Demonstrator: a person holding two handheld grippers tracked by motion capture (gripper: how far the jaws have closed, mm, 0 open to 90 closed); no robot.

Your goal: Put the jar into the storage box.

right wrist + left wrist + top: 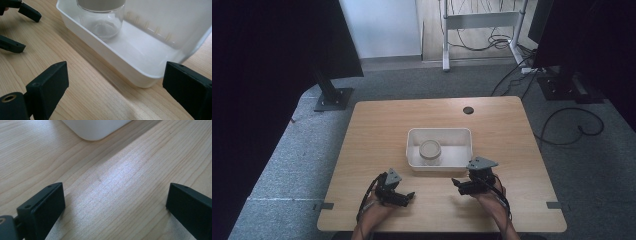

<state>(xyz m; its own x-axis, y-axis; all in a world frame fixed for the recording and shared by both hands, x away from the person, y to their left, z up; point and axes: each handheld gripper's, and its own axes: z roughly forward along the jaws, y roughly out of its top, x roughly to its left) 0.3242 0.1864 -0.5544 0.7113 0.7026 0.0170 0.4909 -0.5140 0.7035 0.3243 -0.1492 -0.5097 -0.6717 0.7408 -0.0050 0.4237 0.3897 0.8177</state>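
jar [430, 151] stands upright inside white tub [462, 134]

Black grippers [410, 196], grey three-cornered plates [482, 163]

One wooden table [377, 130] stood in the scene. On it sat one white tray [464, 135], near the middle, and inside that, at its left end, one glass jar [430, 152] with a pale lid. Two grippers were held at the near edge: the left gripper [408, 196] and the right gripper [458, 184], each with two black jaws. One dark round hole [468, 110] marked the far right of the tabletop.
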